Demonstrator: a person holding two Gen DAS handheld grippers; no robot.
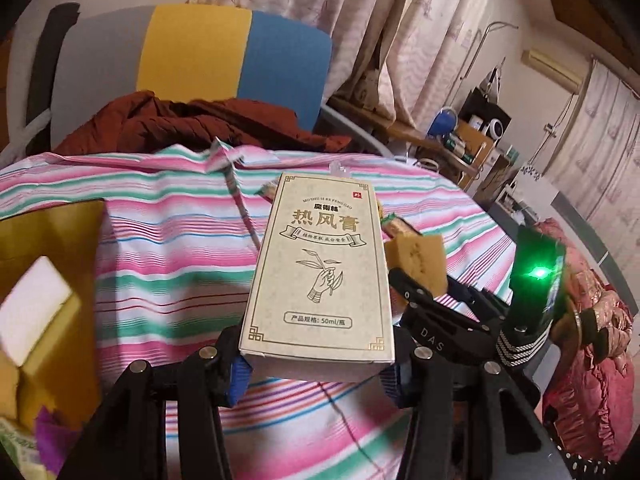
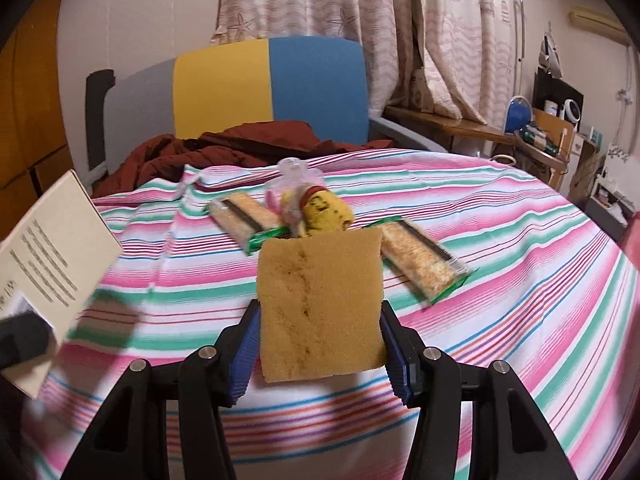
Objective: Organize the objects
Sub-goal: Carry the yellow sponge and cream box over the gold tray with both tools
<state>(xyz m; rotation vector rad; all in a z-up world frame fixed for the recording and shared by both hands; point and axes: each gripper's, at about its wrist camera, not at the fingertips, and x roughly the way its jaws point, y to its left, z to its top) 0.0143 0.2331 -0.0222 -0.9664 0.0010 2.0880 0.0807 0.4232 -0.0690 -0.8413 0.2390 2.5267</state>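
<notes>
My left gripper [image 1: 316, 364] is shut on a beige carton with Chinese print [image 1: 318, 268] and holds it above the striped tablecloth [image 1: 168, 256]. The carton also shows at the left edge of the right wrist view [image 2: 52, 268]. My right gripper [image 2: 318, 344] is shut on a yellow-brown sponge [image 2: 320, 304], held above the cloth; the sponge also shows in the left wrist view [image 1: 418, 258]. Beyond it lie two wrapped cracker packs [image 2: 248, 220] [image 2: 420, 264], a yellow toy [image 2: 324, 214] and a clear small bottle [image 2: 294, 178].
A yellow container [image 1: 48, 280] with a white block and other items stands at the left. A chair [image 2: 272, 88] with dark red clothing [image 2: 224, 148] is behind the table. Curtains, shelves and clutter fill the right background.
</notes>
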